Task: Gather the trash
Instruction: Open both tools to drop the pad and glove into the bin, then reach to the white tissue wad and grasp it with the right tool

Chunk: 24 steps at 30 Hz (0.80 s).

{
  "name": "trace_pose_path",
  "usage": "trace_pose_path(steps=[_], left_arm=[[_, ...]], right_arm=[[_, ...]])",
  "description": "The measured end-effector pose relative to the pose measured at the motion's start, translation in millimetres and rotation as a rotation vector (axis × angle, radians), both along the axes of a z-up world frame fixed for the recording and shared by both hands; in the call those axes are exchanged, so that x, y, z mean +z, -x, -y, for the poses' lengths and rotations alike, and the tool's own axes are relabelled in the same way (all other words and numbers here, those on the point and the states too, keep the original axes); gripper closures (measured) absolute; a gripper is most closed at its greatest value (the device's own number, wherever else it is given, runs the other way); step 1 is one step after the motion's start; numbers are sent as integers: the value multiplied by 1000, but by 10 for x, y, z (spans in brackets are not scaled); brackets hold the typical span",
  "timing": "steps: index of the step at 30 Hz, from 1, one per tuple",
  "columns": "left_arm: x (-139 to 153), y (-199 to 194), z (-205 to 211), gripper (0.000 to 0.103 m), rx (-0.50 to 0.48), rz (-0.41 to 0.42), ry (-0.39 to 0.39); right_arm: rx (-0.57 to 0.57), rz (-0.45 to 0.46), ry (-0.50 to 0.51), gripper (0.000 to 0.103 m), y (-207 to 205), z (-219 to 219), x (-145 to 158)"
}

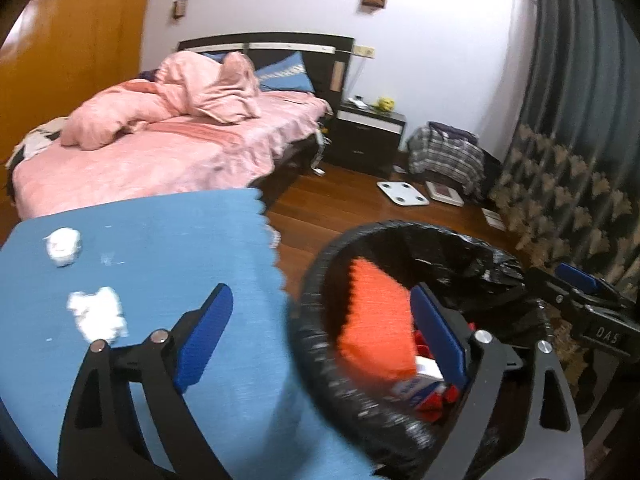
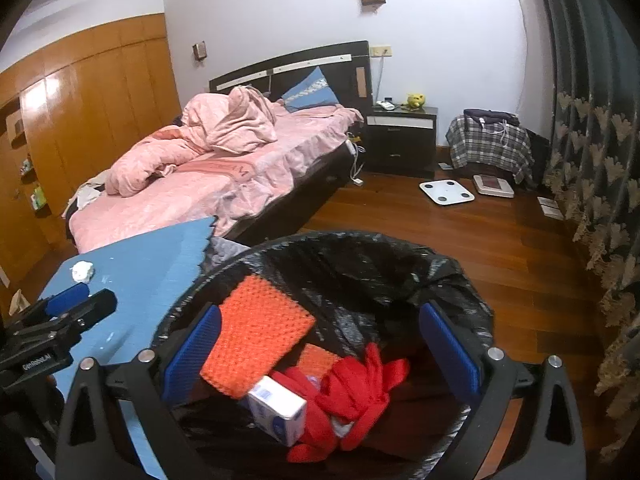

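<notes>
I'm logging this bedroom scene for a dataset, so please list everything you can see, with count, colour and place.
Bin: 1, black liner, on the floor beside the mat.
Mesh: 1 large piece, orange, in the bin.
Box: 1, white and blue, in the bin.
Red cloth: 1 bundle, in the bin.
Tissues: 2 wads, white, on the mat.
Mat: 1, blue, left of the bin.
Bed: 1, pink covers, rear left.
Pillow: 1, blue, at the headboard.
Nightstand: 1, dark, right of the bed.
Scale: 1, white, on the floor.
Plaid cloth: 1, by the curtain.
Curtain: dark, right.
Wardrobe: wooden, left.
Left gripper: open, empty.
Right gripper: open over the bin.
</notes>
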<state>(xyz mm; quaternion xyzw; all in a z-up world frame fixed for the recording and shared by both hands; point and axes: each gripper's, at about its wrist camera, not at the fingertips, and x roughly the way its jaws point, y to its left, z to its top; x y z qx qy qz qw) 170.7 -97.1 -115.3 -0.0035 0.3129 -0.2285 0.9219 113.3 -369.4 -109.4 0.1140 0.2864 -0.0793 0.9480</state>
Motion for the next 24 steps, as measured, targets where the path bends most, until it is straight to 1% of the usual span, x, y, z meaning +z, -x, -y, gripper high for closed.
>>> trace_pose_path(steps=[7, 24], left_arm=[[63, 20, -617, 10, 135, 11, -10], [-37, 50, -2138, 10, 422, 1, -53]], right_arm=[[69, 5, -14, 6, -123, -421, 45], [321, 13, -7, 6, -709, -1889, 84]])
